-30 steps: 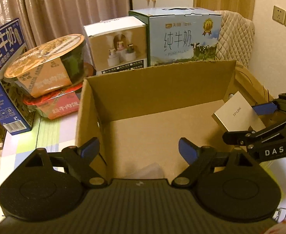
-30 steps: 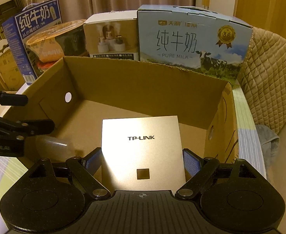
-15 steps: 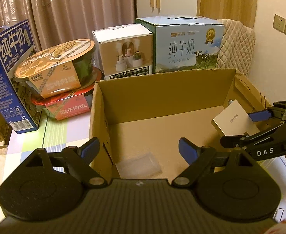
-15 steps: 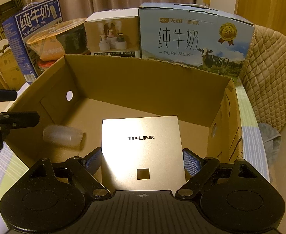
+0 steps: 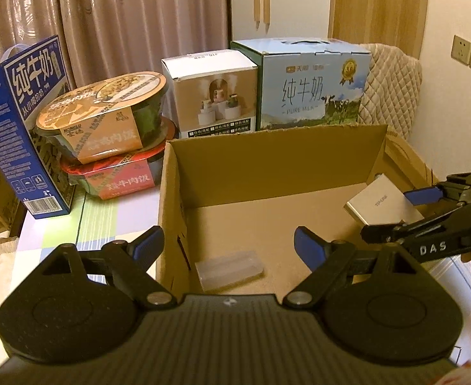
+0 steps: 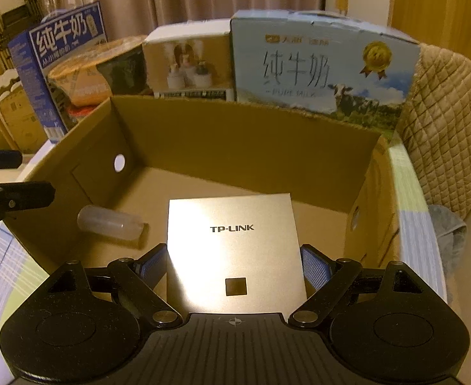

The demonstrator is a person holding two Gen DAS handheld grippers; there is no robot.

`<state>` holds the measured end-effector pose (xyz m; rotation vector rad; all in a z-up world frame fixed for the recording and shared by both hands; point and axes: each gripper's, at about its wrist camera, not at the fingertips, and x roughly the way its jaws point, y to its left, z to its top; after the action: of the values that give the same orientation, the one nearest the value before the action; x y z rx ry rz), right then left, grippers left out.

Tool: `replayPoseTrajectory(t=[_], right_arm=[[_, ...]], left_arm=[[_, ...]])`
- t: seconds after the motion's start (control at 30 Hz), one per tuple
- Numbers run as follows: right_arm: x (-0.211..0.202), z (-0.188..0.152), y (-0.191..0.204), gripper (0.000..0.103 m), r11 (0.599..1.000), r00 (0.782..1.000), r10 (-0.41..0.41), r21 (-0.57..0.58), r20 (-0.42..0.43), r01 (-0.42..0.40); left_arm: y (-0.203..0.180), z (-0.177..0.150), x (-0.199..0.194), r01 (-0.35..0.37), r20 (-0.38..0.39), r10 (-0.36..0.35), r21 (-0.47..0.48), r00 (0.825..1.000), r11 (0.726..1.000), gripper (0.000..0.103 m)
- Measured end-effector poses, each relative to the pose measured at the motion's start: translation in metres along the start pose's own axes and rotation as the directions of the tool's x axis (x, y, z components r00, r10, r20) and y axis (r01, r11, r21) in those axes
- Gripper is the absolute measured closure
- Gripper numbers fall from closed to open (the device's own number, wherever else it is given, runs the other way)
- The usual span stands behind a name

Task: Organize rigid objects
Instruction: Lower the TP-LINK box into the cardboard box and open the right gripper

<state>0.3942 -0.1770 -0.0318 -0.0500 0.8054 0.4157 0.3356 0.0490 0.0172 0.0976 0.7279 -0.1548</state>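
Observation:
An open cardboard box (image 5: 267, 160) (image 6: 241, 134) stands on the table. A clear plastic case (image 5: 229, 269) (image 6: 112, 223) lies on its floor near the left wall. My right gripper (image 6: 233, 263) is shut on a silver TP-LINK box (image 6: 233, 250) and holds it over the box's right side; it also shows in the left wrist view (image 5: 381, 205). My left gripper (image 5: 229, 243) is open and empty, above the box's near left corner.
Behind the box stand a pure-milk carton (image 5: 309, 83), a white humidifier box (image 5: 213, 93), two stacked instant-food bowls (image 5: 107, 122) and a blue milk carton (image 5: 20, 128). A quilted chair back (image 6: 443, 122) is at the right. A checked tablecloth (image 5: 107, 218) covers the table.
My left gripper has pulled back and up from the box, so the clear case on the floor came into view. The right gripper still holds the TP-LINK box over the box.

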Motion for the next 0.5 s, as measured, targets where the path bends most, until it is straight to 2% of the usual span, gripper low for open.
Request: replayPoseTrajectory(t=[0.27, 0.5], right_arm=[[-0.032, 0.005, -0.009, 0.018, 0.999, 0.996, -0.019, 0.037, 0.091, 0.016], [-0.090, -0.002, -0.013, 0.018, 0.994, 0.985, 0.000, 0.107, 0.171, -0.018]], left_arm=[[0.003, -0.004, -0.020, 0.006, 0.018, -0.005, -0.034, 1.000, 0.999, 0.017], [0.005, -0.013, -0.064, -0.001, 0.061, 0.006, -0.079, 0.998, 0.997, 0.016]])
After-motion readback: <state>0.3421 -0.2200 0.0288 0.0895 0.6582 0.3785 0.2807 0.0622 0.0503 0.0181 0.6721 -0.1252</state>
